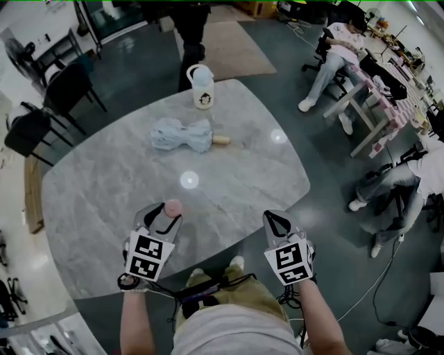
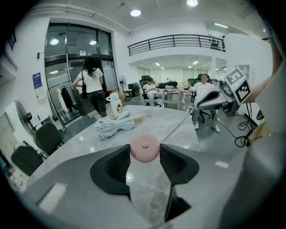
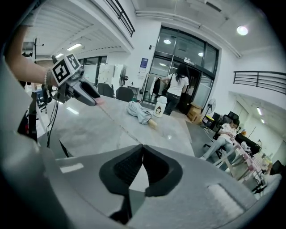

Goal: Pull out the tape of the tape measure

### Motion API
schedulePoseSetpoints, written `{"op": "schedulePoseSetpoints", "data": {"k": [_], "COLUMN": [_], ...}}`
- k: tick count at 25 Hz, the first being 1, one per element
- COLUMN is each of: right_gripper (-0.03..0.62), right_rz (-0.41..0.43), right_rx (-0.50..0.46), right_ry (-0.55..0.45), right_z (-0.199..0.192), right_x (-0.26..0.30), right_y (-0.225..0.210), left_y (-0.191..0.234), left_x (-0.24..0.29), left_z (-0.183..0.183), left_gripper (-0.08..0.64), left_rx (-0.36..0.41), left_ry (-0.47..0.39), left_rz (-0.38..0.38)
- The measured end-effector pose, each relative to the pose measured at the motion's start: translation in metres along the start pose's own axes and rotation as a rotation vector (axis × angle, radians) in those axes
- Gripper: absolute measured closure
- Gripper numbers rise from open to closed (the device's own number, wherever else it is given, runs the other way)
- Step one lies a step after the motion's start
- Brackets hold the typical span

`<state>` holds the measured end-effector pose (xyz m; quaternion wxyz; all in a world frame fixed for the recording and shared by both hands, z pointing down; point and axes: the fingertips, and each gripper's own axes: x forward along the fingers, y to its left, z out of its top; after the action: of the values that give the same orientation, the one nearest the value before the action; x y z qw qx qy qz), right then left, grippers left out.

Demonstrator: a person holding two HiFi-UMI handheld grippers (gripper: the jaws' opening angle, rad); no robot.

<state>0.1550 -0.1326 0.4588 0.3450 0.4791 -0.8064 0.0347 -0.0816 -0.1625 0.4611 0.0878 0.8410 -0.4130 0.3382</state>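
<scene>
The pink tape measure (image 2: pixel 144 148) is clamped in the left gripper (image 1: pixel 165 213); its thin tape (image 3: pixel 121 124) is pinched by the closed right gripper (image 1: pixel 276 222), above the table (image 1: pixel 104 187).

- An open-plan office or shared workroom, large and high-ceilinged.
- Tall glass entrance doors (image 2: pixel 73 67) fill one wall, and a person (image 2: pixel 92 85) stands at them.
- A railed mezzanine (image 2: pixel 174 41) runs above the main floor, with round ceiling lights (image 2: pixel 135 13) overhead.
- Seated people (image 1: pixel 333 48) sit on swivel chairs at a long, cluttered desk (image 1: pixel 378 104).
- Black chairs (image 1: pixel 66 87) stand along the side, near a standing fan (image 2: pixel 20 114).
- A grey stone-look meeting table (image 1: pixel 104 201) sits on a dark smooth floor, with a rug (image 1: pixel 236 45) beyond it.
- Loose cables (image 1: pixel 388 270) trail across the floor.
</scene>
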Motion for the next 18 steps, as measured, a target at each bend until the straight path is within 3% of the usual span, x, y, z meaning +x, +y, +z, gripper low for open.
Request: {"op": "schedulePoseSetpoints", "data": {"k": [18], "right_gripper": [0.587], "right_rz": [-0.205], "right_rx": [0.006], "right_ry": [0.11], "right_z": [-0.047], "right_x": [-0.007], "right_y": [-0.082], "left_y": [0.11], "left_x": [-0.072], "left_z": [-0.092], "left_gripper": [0.333], "left_rx": [-0.217], "left_ry": [0.071], "left_rz": [0.331]}}
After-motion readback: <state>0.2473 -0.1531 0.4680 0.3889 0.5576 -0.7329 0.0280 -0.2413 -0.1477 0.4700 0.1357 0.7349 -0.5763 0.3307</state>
